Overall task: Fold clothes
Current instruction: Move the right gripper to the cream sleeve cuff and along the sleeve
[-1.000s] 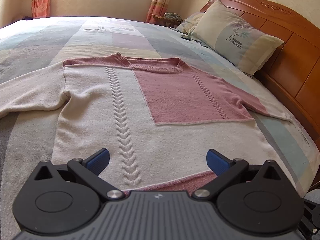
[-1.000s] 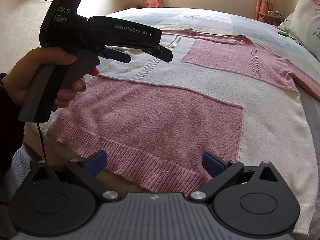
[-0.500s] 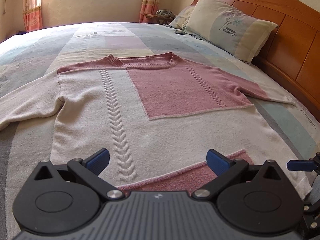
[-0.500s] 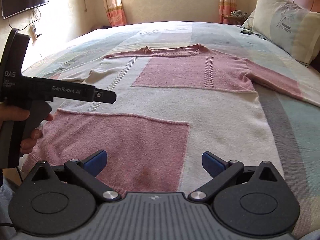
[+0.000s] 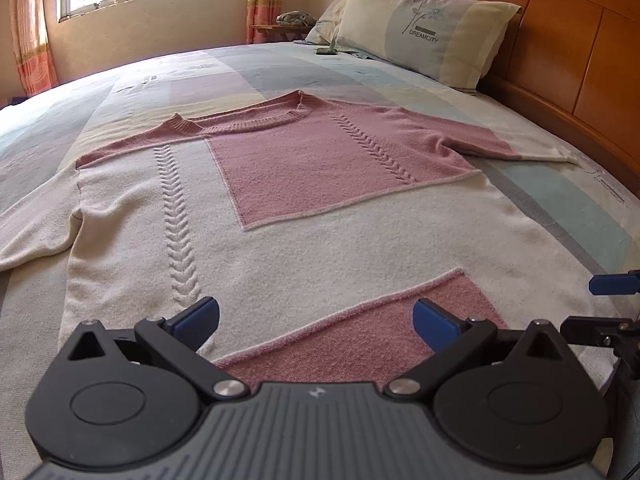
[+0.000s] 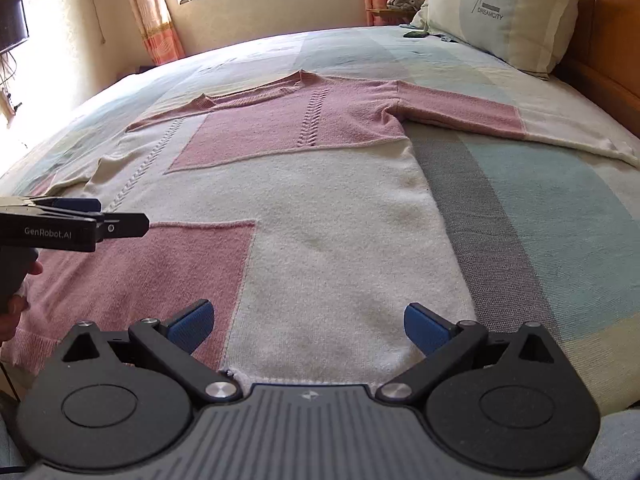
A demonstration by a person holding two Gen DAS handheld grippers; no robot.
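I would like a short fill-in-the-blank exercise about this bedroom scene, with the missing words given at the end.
1. The pink and cream sweater lies spread flat on the ____.
2. The word printed on the pillow is ____.
3. Both the left gripper and the right gripper have their jaws ____, holding nothing.
4. The headboard behind the pillow is made of ____.

Missing words: bed; DREAMCITY; open; wood
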